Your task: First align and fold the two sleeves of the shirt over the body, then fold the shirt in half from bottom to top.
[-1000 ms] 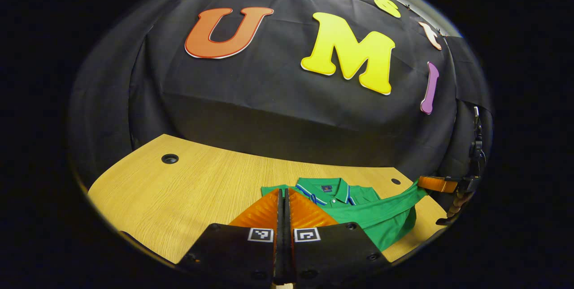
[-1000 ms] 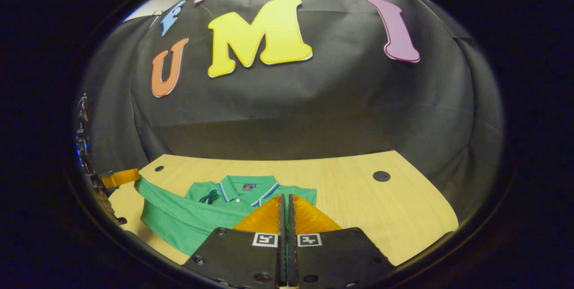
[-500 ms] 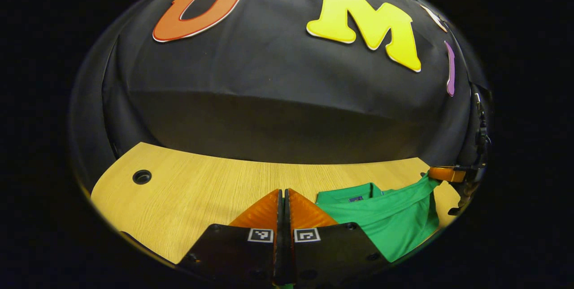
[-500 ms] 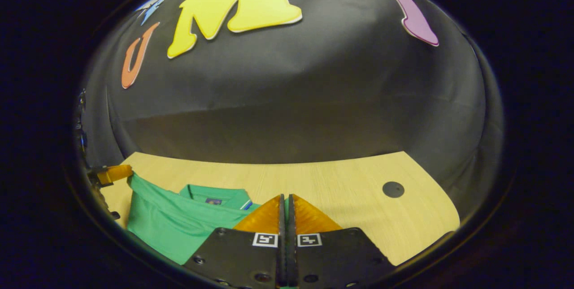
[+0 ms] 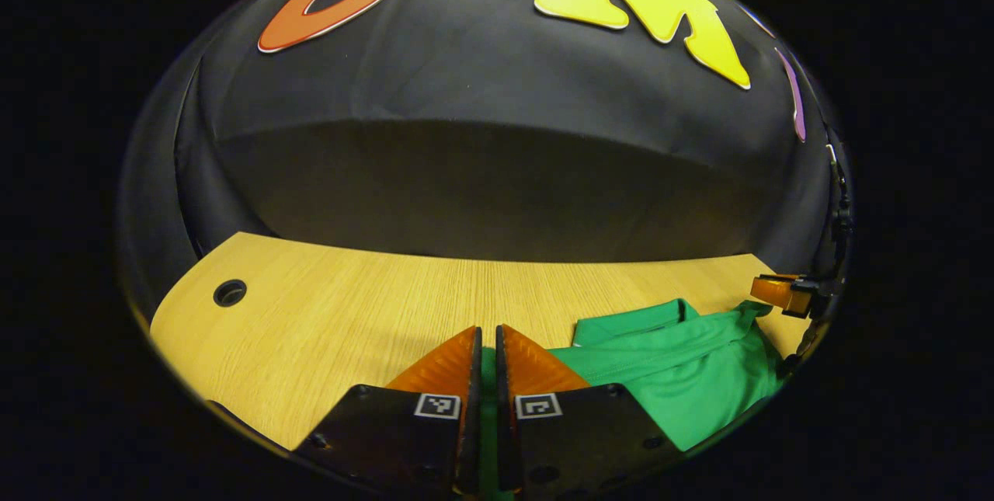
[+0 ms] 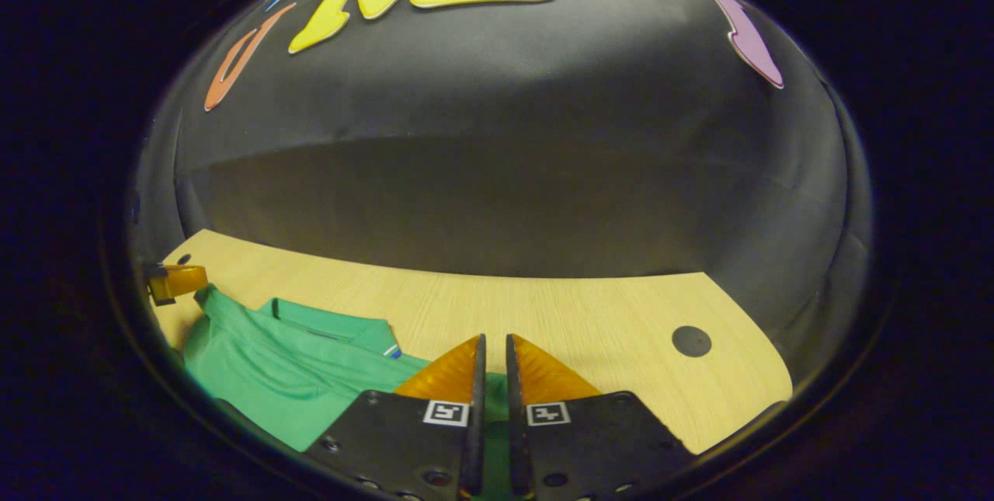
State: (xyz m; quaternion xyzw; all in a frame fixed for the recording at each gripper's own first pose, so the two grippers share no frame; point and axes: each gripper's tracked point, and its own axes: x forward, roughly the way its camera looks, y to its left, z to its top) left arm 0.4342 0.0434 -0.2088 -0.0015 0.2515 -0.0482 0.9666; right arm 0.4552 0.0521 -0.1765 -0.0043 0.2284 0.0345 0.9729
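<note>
Now we are logging: left gripper (image 5: pixel 481 353) and right gripper (image 6: pixel 491 365) both easing slightly apart, shirt (image 5: pixel 683 377) hem between each pair; bottom-to-top fold landing over collar.

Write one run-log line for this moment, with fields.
stage: bottom-to-top fold | left tool: slightly apart, shirt hem between | right tool: same | table: wood
</note>
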